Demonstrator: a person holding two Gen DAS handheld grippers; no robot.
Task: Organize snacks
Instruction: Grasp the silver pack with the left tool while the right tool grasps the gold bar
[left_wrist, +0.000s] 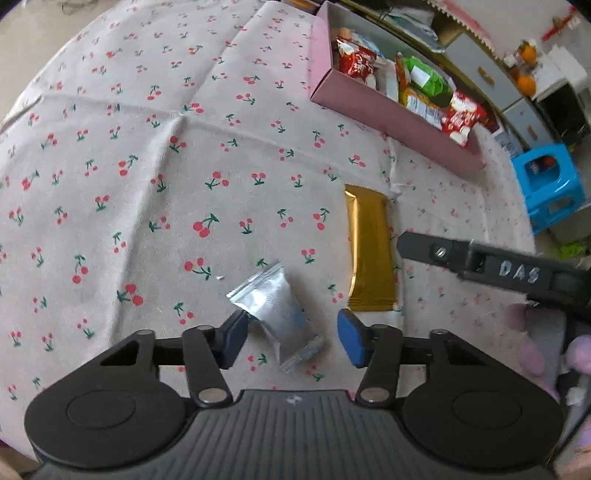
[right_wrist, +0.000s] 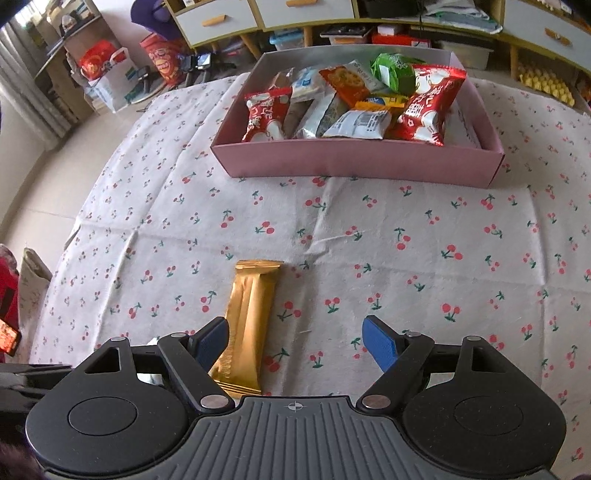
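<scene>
While the left tongs (left_wrist: 291, 338) stand wide open, a small silver packet (left_wrist: 275, 312) lies between them on the desk, close to the left pad. A long gold bar (left_wrist: 371, 254) lies just to its right on the cherry tablecloth (left_wrist: 147, 166). The right tongs (right_wrist: 295, 343) are wide open too, holding nothing, and the gold bar sits by their left pad. Far across the desk stands the pink box (right_wrist: 354, 158), full of snacks: red packs (right_wrist: 428, 107) with white writing too small to read, a green pack (right_wrist: 393, 72) and an orange one (right_wrist: 345, 83). The letters "DAS" show on the right tool's side. A blue stool (left_wrist: 546, 184) stands on the floor at the far right.
</scene>
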